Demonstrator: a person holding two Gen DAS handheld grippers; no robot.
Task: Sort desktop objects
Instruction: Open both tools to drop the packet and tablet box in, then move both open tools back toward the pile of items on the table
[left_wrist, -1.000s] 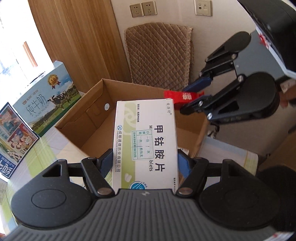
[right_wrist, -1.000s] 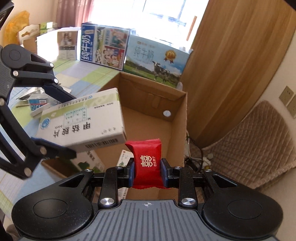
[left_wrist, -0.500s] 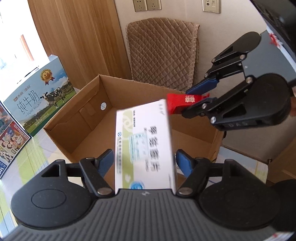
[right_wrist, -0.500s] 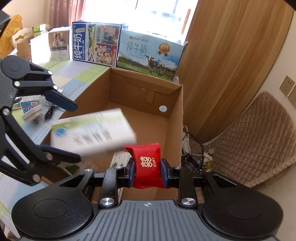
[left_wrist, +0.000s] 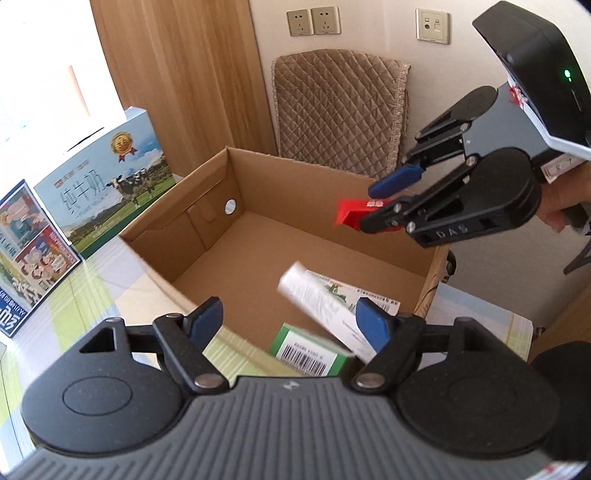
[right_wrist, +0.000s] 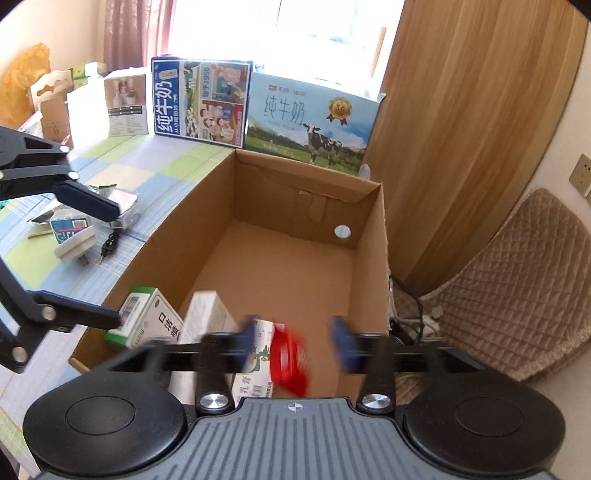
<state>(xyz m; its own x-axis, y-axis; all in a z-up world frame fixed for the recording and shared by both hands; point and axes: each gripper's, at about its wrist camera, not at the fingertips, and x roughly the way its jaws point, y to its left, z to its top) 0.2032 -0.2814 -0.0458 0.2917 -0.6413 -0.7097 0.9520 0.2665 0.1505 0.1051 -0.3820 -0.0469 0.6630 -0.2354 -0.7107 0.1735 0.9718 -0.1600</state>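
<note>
An open cardboard box (left_wrist: 207, 218) (right_wrist: 295, 195) lies under both grippers. My left gripper (left_wrist: 290, 321) (right_wrist: 107, 264) hangs over its near rim, jaws opening and nothing between them. Below it, the white medicine box (left_wrist: 317, 295) (right_wrist: 207, 317) lies tilted and blurred inside, beside a green-and-white box (left_wrist: 306, 350) (right_wrist: 147, 325). My right gripper (right_wrist: 293, 338) (left_wrist: 380, 203) is over the box's right side, also opening. The red candy packet (right_wrist: 290, 362) (left_wrist: 349, 214) is blurred between its spread pads, and neither pad touches it.
Two milk cartons (right_wrist: 310, 118) (left_wrist: 107, 188) stand on the checked tablecloth behind the box. A charger and cable (right_wrist: 81, 243) lie left of it. A quilted chair (left_wrist: 340, 110) (right_wrist: 509, 273) and wall sockets (left_wrist: 314, 22) are beyond. A hand (left_wrist: 554, 206) holds the right gripper.
The white medicine box has slipped out of the left gripper and dropped into the cardboard box. The right jaws have spread off the red packet, which is now loose and blurred.
</note>
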